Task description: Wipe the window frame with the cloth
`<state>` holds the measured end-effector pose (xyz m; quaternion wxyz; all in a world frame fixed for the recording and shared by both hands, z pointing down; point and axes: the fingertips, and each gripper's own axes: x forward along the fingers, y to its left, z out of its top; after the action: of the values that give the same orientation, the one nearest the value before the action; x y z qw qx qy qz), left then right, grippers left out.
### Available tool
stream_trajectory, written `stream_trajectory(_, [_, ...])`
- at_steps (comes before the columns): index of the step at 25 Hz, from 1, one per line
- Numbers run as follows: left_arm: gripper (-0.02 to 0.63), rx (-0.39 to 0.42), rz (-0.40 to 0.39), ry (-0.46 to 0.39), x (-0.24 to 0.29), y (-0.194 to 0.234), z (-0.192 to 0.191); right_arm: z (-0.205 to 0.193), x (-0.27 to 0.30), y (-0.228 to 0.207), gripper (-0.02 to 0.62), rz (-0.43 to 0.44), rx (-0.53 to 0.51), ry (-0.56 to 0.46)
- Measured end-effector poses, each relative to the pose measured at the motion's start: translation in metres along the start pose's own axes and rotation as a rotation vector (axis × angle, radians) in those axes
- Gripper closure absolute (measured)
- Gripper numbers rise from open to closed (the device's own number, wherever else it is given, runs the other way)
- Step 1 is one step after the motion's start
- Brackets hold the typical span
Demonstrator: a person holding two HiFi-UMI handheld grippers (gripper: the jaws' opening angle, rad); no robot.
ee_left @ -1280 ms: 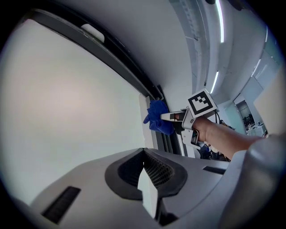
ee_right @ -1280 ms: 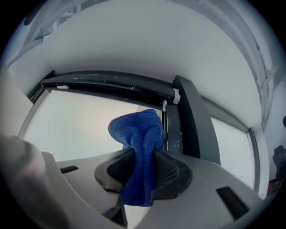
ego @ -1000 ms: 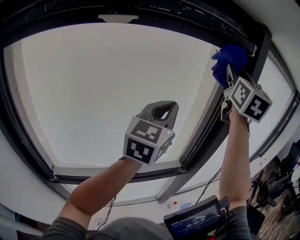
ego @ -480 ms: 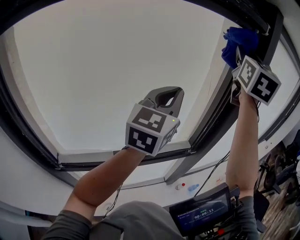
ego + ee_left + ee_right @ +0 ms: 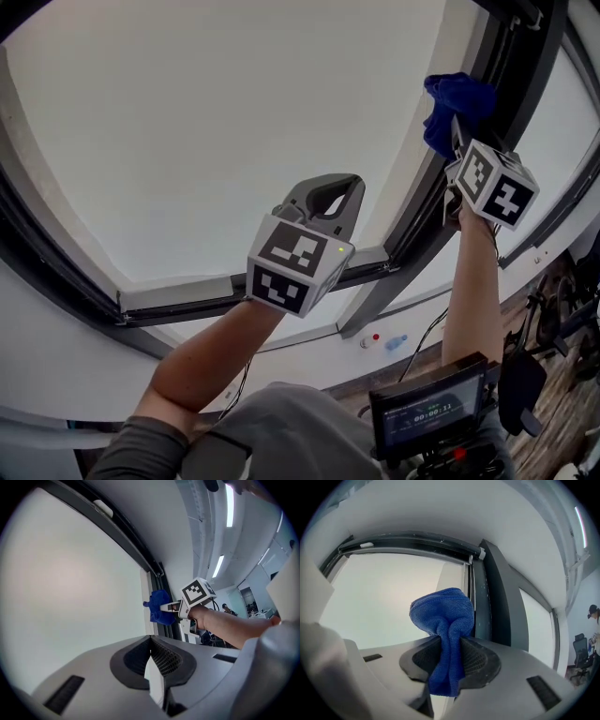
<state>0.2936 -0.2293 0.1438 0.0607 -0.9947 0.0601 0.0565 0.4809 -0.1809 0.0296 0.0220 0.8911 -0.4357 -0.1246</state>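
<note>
In the head view, the right gripper (image 5: 458, 141) was raised high with its jaws clamped on the cloth (image 5: 454, 105). The bunched end stood just beyond the jaw tips, at the dark upright of the frame (image 5: 427, 220) and seemingly touching it. I judge it was held this way so that the soft wad, not the jaws, met the metal. The left gripper (image 5: 323, 195) hung lower, before the pane (image 5: 216, 122) and well apart from the cloth, apparently idle. Far below both were a bottle (image 5: 396, 342) and a screen (image 5: 427, 411), neither in the way.

In the left gripper view, the jaws were together with nothing between them. Ahead and above them, the cloth sat against the upright. Ceiling lights (image 5: 229, 503) ran off to the right.

In the right gripper view, the jaws pinched the cloth at its middle. The wad rose ahead of them and a tail hung behind. Just past the wad, the upright met the top rail (image 5: 412, 540) at a corner. A small white fitting (image 5: 479, 553) there might snag the cloth, by my guess. Far right of the jaws, a chair (image 5: 580, 645) and a person (image 5: 593, 611) stood well apart.
</note>
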Motion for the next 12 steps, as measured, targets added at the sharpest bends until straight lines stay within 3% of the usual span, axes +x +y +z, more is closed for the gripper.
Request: stream_trajectory(12, [0.598,-0.075,0.000,0.073,-0.034,-0.022,-0.061,-0.158,-0.032,0.016,0.472,0.038,0.027,0.193])
